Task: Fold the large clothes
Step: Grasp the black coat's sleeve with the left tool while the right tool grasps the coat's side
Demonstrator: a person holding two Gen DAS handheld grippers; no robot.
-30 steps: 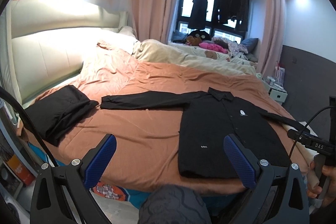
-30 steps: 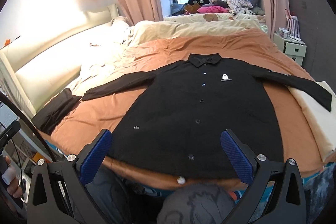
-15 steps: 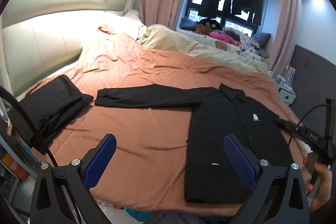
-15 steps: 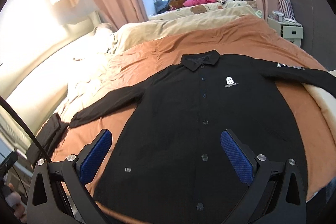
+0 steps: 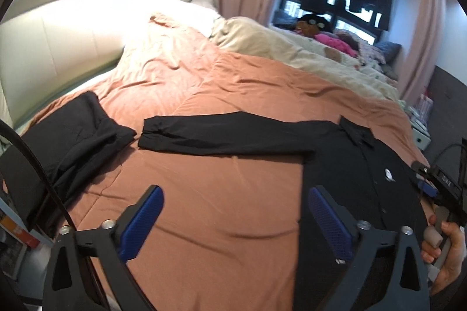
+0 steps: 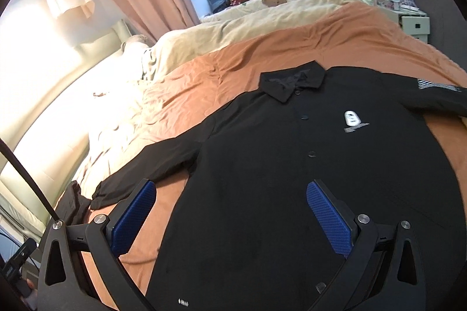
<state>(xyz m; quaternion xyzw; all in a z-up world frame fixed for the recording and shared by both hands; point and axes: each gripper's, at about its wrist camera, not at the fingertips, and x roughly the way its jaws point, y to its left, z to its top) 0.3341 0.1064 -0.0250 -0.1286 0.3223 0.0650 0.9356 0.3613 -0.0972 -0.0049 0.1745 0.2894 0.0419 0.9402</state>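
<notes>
Closest to the cameras, the left gripper has its jaws spread, just been narrowing a bit, nothing between them; the right gripper gapes wide too, empty. Past them the black shirt lies flat, buttoned, sleeves out on the orange bedspread. So no fold started yet, I'd say. Further left, a dark garment looks already folded.

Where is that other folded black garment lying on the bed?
In the left wrist view, the folded black garment lies at the bed's near left edge, just left of the cuff of the black shirt.
</notes>
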